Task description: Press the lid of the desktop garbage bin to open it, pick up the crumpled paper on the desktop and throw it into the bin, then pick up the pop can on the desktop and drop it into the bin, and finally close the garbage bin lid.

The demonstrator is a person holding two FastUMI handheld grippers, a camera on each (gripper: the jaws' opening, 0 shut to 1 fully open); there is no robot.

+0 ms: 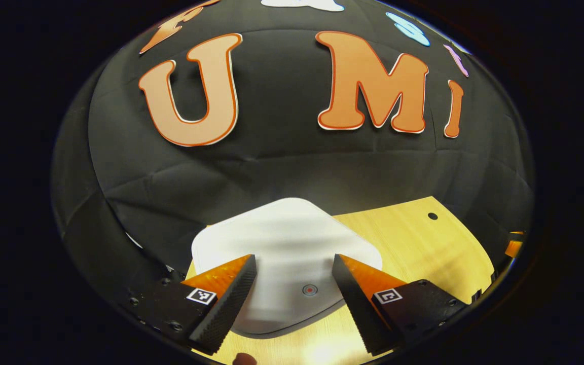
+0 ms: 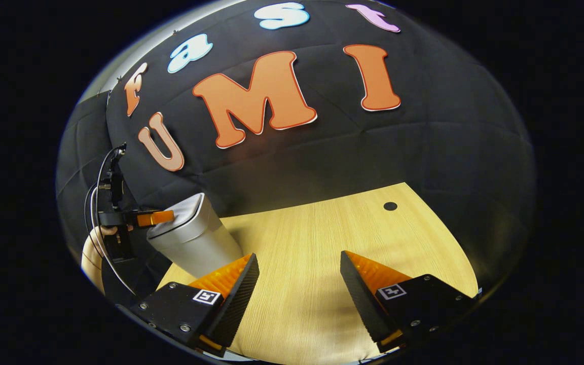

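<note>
The white desktop bin stands on the wooden table. In the left gripper view its flat lid [image 1: 287, 238] lies shut just below and ahead of my left gripper [image 1: 294, 266], which hangs open above it; a small round button with a red dot [image 1: 309, 290] sits on the lid's near edge between the fingers. In the right gripper view the bin [image 2: 195, 238] stands at the left, with the left gripper [image 2: 157, 218] at its top edge, held by a hand [image 2: 102, 233]. My right gripper [image 2: 299, 268] is open over bare tabletop, nothing between its fingers.
The wooden table [image 2: 322, 238] stretches right of the bin, with a small dark round hole [image 2: 390, 206] near its far edge. The black booth wall closes the back and sides. A cable [image 2: 94, 203] runs down from the left gripper.
</note>
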